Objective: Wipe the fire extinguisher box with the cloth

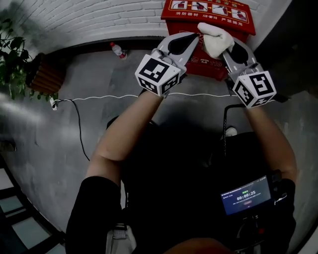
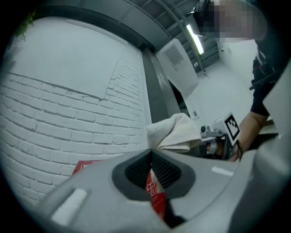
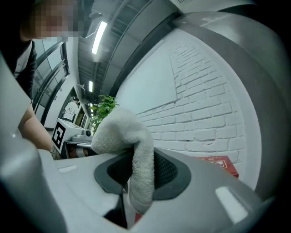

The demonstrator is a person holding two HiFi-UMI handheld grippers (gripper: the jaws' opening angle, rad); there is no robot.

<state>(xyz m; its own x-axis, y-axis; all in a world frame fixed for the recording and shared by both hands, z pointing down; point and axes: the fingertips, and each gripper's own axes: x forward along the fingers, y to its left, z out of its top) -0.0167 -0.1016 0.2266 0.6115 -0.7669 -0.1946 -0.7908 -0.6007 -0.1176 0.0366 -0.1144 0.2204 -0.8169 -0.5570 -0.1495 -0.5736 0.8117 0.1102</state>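
Fire extinguisher box (image 1: 218,12) on grey floor (image 1: 94,74) by white brick wall (image 1: 99,17), right tool (image 1: 224,48) clamping cloth (image 1: 214,38), left tool (image 1: 196,36) clenched.

I have the fire extinguisher box (image 1: 208,20) straight ahead, set against the brick wall (image 1: 89,20). My left gripper (image 1: 195,35) and right gripper (image 1: 228,52) sit side by side in front of it. The cloth (image 1: 214,38) is pinched between the right jaws, bulging over their tips, just right of the left tips. A bottle (image 1: 118,50) lies left of the box by the wall, a plant (image 1: 12,59) far left. A cable (image 1: 99,97) crosses the floor under both grippers.
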